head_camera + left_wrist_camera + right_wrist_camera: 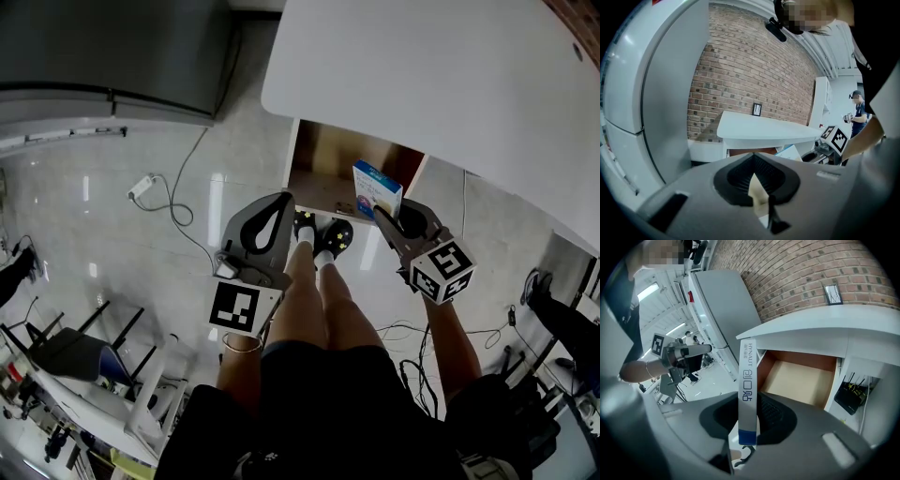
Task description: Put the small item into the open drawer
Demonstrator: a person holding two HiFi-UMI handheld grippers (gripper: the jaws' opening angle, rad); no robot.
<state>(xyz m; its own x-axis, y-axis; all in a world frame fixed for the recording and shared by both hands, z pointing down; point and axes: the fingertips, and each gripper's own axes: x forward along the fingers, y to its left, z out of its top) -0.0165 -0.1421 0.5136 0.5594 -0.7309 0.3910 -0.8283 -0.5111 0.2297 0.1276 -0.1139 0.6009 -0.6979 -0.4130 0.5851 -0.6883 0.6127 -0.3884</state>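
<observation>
A small white and blue box (377,187) stands upright between the jaws of my right gripper (382,210), which is shut on its lower end. In the right gripper view the box (747,390) rises from the pads, left of the open drawer (801,380). The drawer (323,157) has a wooden inside and sticks out from under the white table (422,75). Seen from the head view, the box hangs over the drawer's front right corner. My left gripper (284,200) hangs lower left of the drawer, shut, with nothing in it (753,157).
A grey cabinet (112,47) stands at the far left. A power strip with its cable (142,186) lies on the glossy floor. The person's feet (323,234) are just before the drawer. A black router (851,397) sits in the compartment to the drawer's right.
</observation>
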